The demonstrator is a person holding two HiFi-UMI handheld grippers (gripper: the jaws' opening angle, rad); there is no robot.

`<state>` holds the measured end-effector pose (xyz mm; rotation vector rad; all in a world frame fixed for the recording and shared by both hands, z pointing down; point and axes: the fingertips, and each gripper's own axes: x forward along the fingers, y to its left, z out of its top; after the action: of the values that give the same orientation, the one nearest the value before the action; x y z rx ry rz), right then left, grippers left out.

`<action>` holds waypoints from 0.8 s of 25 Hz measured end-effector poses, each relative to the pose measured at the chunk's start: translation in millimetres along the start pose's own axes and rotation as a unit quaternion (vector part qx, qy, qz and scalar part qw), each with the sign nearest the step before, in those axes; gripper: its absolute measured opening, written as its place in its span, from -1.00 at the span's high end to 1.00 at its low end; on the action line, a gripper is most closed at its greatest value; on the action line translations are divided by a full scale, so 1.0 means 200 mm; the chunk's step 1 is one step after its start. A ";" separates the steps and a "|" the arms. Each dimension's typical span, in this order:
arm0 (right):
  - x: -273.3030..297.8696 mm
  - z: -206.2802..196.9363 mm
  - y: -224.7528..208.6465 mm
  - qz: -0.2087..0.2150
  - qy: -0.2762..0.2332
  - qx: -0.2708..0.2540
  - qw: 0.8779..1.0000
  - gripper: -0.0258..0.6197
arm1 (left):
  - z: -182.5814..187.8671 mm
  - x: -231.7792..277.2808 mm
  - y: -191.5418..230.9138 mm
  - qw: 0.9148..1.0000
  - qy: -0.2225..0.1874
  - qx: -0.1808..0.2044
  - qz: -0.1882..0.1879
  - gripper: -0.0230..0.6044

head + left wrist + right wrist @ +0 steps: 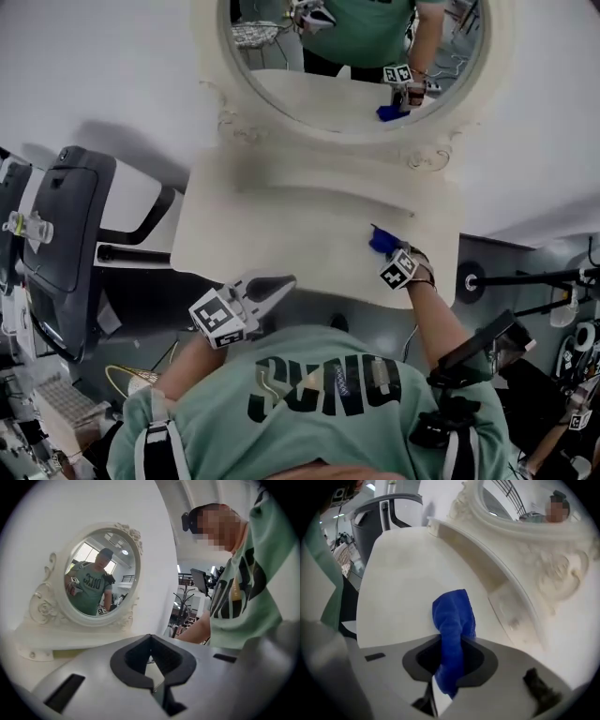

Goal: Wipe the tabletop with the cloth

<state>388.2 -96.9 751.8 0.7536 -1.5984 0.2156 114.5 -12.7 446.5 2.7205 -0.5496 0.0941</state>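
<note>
A blue cloth [382,241] rests on the cream tabletop [281,225] near its right front corner. My right gripper [392,255] is shut on the cloth; in the right gripper view the blue cloth [452,630] runs out between the jaws onto the tabletop [398,588]. My left gripper [272,292] hovers at the table's front edge, off the surface, close to the person's chest. Its jaws are shut with nothing between them, as my left gripper [152,660] shows in its own view.
An oval mirror [356,56] in an ornate white frame stands at the back of the table, with a raised shelf [319,178] below it. A dark chair [66,234] stands to the left. Stands and cables [525,281] are on the right.
</note>
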 end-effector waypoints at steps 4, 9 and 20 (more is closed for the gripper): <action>-0.03 -0.53 -0.21 -0.024 0.031 0.048 0.998 0.68 | 0.00 0.30 -0.22 0.999 0.019 0.010 -0.036 0.90; -0.03 -0.66 -0.27 -0.032 0.047 0.057 0.997 0.68 | -0.01 0.37 -0.28 0.999 0.033 0.016 -0.036 0.90; -0.14 1.09 0.66 0.072 -0.112 -0.119 0.984 0.67 | -0.03 -0.58 0.18 0.999 -0.020 -0.004 0.049 0.90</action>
<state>134.1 -104.1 721.9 0.4894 -1.8568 0.0412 -5.9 -0.3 448.2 2.6916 -0.6919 0.0625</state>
